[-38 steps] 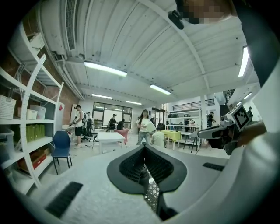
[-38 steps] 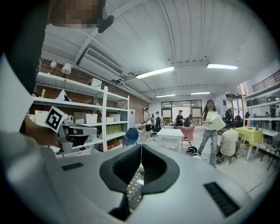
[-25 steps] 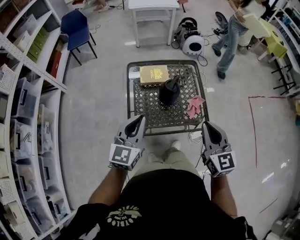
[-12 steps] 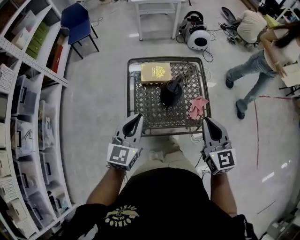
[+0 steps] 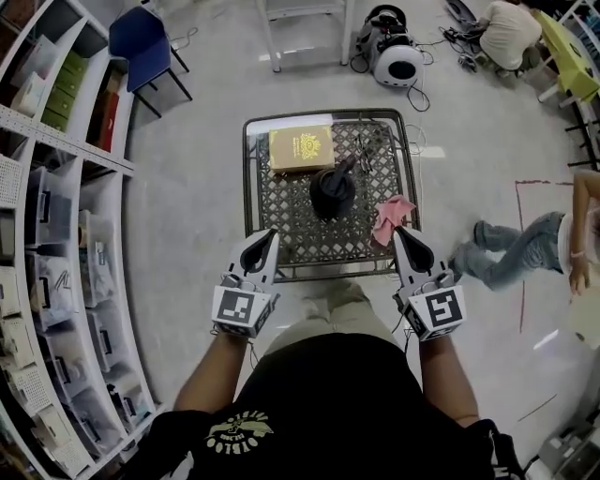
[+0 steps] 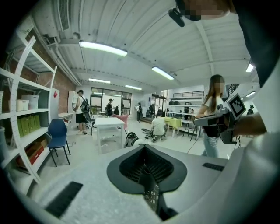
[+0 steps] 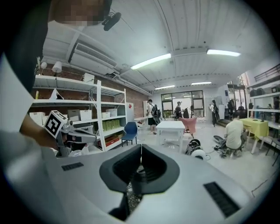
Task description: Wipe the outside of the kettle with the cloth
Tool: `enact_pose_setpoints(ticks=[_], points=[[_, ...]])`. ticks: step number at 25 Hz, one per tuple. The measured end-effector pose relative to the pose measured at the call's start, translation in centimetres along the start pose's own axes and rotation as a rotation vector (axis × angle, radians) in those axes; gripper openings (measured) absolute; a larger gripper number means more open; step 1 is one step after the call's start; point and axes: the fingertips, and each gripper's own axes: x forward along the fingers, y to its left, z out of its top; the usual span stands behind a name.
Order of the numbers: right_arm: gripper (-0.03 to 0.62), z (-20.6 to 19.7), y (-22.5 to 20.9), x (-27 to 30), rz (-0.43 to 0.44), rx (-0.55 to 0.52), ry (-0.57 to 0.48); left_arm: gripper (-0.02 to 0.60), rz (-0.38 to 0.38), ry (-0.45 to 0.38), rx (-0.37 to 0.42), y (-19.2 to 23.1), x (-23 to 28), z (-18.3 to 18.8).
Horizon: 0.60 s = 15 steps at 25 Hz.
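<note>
**Kettle (image 5: pixel 332 192) stood alone mid-table, both grippers shut and empty**

Big picture first: white shelving (image 5: pixel 56 234) curved down the left side, loaded with bins and boxes, and pale floor spread everywhere else. Further up the room were a blue chair (image 5: pixel 141 42) and a white table (image 5: pixel 300 9). One person (image 5: pixel 511 28) crouched at the far right, and another (image 5: pixel 534 248) was stepping past on the right.

Centre stage, the metal lattice table (image 5: pixel 246 187) sat right in front of the operator. A yellow book (image 5: pixel 301 148) lay flat at its far left. The black kettle stood upright near the middle, just this side of the book, with its spout angled toward the far right. The pink cloth (image 5: pixel 389 217) lay crumpled by the right edge, near the kettle but clear of it.

Now the tools. The left gripper (image 5: pixel 267 236) hung over the table's near left edge, its jaws pressed together with nothing between them. The right gripper (image 5: pixel 401 234) was over the near right side, jaws likewise closed and empty. Its tip showed against the cloth's near edge from above, but whether it touched could not be told. Each gripper view confirmed it: dark pads met along one seam, with only the lattice visible below.
</note>
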Motion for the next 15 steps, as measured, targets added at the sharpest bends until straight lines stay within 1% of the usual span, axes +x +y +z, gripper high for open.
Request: enact_pose_setpoints(ticks=[3,6,10,15], points=[[0.011,-0.6,-1.7,1.0,0.004,0.024,0.015,0.006,-0.009,0.018,-0.005,-0.3,2.0,0.1],[0.011,-1.4,-3.5,1.8,-0.005,0.072,0.036,0.006,-0.023,0.044,-0.02,-0.5,4.1,-0.4],[0.012,-2.7,-5.9,2.7,-0.001,0.094,0.057,0.006,-0.021,0.08,-0.048,-0.3,6.9,-1.0],[0.012,-5.3,-8.9,3.8,-0.005,0.1,0.129,0.006,-0.013,0.117,-0.047,-0.8,9.0,-1.2]])
